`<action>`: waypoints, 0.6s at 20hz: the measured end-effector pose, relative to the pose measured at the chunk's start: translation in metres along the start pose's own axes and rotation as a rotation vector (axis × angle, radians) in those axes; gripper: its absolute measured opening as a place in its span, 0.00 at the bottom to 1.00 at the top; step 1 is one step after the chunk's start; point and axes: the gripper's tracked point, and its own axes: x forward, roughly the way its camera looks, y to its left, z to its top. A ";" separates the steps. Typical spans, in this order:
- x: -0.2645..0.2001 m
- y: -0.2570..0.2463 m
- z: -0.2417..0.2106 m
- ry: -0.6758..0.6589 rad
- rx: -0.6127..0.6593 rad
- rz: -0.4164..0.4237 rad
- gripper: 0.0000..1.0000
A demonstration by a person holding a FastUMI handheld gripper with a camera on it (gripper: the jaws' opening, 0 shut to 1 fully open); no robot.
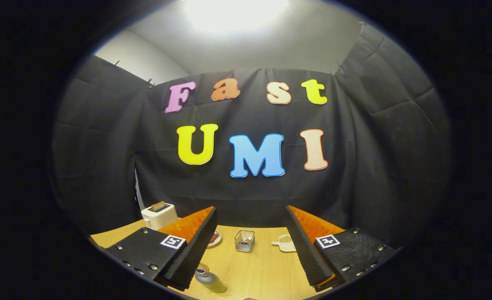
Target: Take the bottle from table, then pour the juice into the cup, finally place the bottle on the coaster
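Bottle: nearest the lens, smooth grey metal cylinder with narrow neck and rounded cap, lying tilted on the surface just beside the left finger's tip.
Gripper: jaws spread wide, pinching nothing; 2 long wedge-shaped fingers with ribbed inner faces and dimpled outer faces, each on a flat textured plate with screws and a square printed marker.
Surface: pale wood with fine straight grain, matte.
Cup: small clear glass, squarish, faceted walls, upright between the fingers and beyond the bottle.
Coaster: round flat disc, partly hidden behind the left finger, something reddish on it.
Scoop-like dish: pale, with a short handle, grainy filling, touching the right finger's edge in view.
Toaster: white, boxy, rounded corners, brown slice standing in the slot, beyond the left finger.
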 end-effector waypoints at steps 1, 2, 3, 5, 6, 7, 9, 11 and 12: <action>0.000 0.001 0.000 0.003 0.009 0.005 0.98; 0.000 0.001 -0.001 0.006 0.016 0.007 0.98; -0.001 0.003 -0.001 0.005 0.016 0.013 0.98; -0.004 0.008 -0.006 -0.002 -0.010 0.033 0.98; -0.006 0.008 -0.011 -0.006 -0.029 0.035 0.98; -0.008 0.009 -0.016 -0.012 -0.042 0.035 0.98; -0.013 0.019 -0.029 -0.021 -0.052 0.053 0.98; -0.017 0.028 -0.044 -0.029 -0.027 0.075 0.98; -0.019 0.034 -0.054 -0.027 -0.015 0.088 0.98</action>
